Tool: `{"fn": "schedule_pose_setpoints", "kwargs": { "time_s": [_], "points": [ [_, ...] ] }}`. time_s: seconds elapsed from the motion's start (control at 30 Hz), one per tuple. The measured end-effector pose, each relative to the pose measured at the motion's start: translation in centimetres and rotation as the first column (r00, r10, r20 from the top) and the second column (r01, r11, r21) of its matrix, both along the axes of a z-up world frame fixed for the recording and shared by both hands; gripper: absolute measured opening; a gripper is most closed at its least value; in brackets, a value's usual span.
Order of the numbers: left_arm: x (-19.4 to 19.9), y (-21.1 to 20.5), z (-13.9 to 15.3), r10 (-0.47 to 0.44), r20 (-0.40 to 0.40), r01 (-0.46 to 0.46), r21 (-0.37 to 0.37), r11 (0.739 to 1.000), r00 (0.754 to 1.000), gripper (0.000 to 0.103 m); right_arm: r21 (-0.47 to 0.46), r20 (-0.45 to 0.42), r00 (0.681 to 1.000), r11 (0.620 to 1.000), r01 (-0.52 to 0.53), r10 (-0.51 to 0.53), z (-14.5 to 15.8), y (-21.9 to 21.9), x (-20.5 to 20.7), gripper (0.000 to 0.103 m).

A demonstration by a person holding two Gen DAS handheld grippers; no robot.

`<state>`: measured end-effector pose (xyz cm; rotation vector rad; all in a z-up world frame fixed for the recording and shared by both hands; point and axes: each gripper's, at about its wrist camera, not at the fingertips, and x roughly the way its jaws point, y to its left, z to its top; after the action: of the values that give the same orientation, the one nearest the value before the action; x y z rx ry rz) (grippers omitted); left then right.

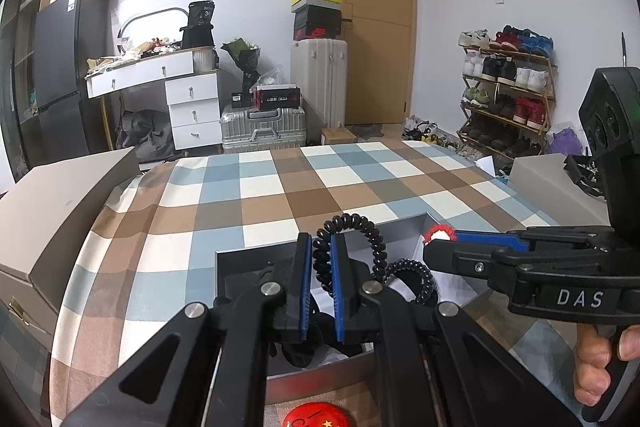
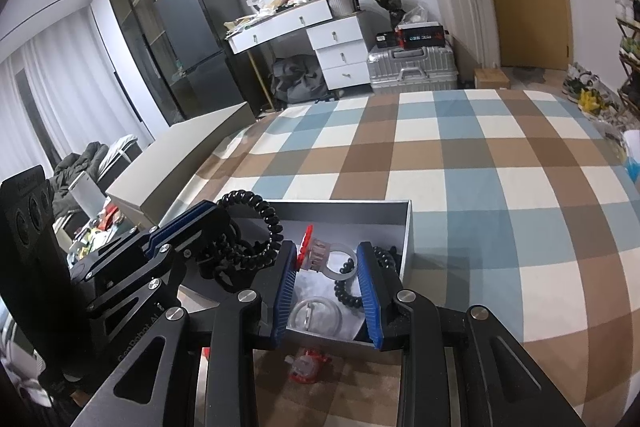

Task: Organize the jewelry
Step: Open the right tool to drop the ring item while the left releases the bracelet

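My left gripper (image 1: pixel 321 247) is shut on a black spiral hair tie (image 1: pixel 360 221), which loops up and over to the right above an open grey box (image 1: pixel 400 231). In the right wrist view the left gripper (image 2: pixel 216 205) comes in from the left with that black spiral hair tie (image 2: pixel 266 223). My right gripper (image 2: pixel 326 251) hangs over the grey box (image 2: pixel 408 227), shut on a clear ring with pink and red trim (image 2: pixel 320 254). In the left wrist view the right gripper (image 1: pixel 440 241) shows the red-and-white piece (image 1: pixel 440 231) at its tips.
Inside the box lie a clear ring (image 2: pixel 316 315) and a black spiral tie (image 2: pixel 347 293). A red-and-clear piece (image 2: pixel 306 365) lies on the checked bedspread (image 2: pixel 480 187) in front of the box. A beige lid (image 2: pixel 180 163) stands left. A red disc (image 1: pixel 318 415) sits near me.
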<state>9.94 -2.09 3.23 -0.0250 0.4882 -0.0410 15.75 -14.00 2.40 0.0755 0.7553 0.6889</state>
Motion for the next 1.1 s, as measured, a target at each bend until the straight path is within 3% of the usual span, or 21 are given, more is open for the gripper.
{"fn": "schedule_pose_setpoints", "kwargs": {
  "time_s": [0.77,0.87,1.1],
  "points": [
    [0.2,0.3,-0.2,0.021,-0.007,-0.021,-0.002,1.0,1.0,0.005,0.004,-0.007,1.0,1.0,0.008,-0.008,-0.2,0.0,0.1,0.031],
    [0.2,0.3,-0.2,0.022,-0.008,-0.022,-0.002,1.0,1.0,0.005,0.008,0.023,1.0,1.0,0.015,-0.016,0.1,-0.3,-0.5,0.032],
    [0.2,0.4,-0.4,0.02,-0.011,-0.02,-0.002,1.0,1.0,0.005,0.028,0.05,0.998,0.999,0.035,-0.037,0.5,-1.9,-1.4,0.059]
  ]
}}
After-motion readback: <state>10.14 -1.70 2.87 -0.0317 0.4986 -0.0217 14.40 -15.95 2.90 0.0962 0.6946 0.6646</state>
